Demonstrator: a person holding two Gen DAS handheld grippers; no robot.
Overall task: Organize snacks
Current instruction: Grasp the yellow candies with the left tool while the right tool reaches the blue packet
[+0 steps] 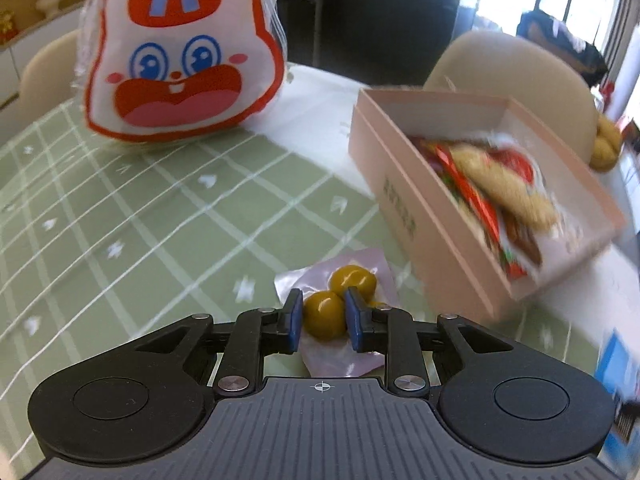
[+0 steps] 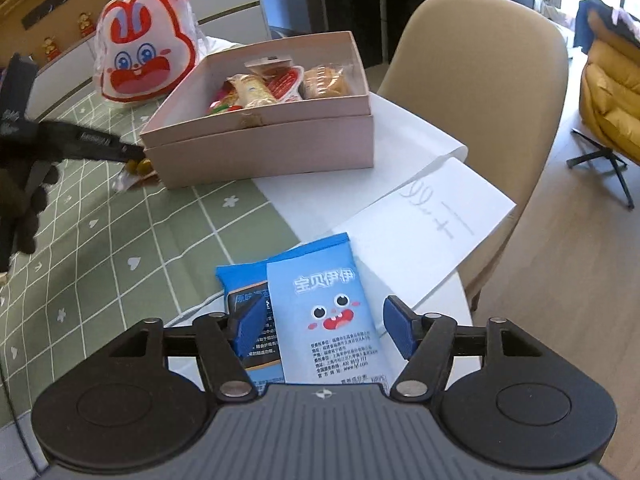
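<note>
Two pickups are judged to be in hand. The left gripper point(image 1: 323, 316) is set around a clear pouch of olive-green balls point(image 1: 338, 300) beside the pink box point(image 1: 460, 236); whether its pads press cannot be told. The right gripper point(image 2: 324, 326) is held apart over a light blue packet point(image 2: 320, 300), marked "宝贝伊伊", near the table's edge. Next, closing and lifting are needed. On the white paper point(image 2: 432, 208), "99+" is read.

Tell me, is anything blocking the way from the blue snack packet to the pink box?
Nothing visible does. Between the blue snack packet under the right gripper and the pink box lie only flat white paper and tablecloth.
</note>
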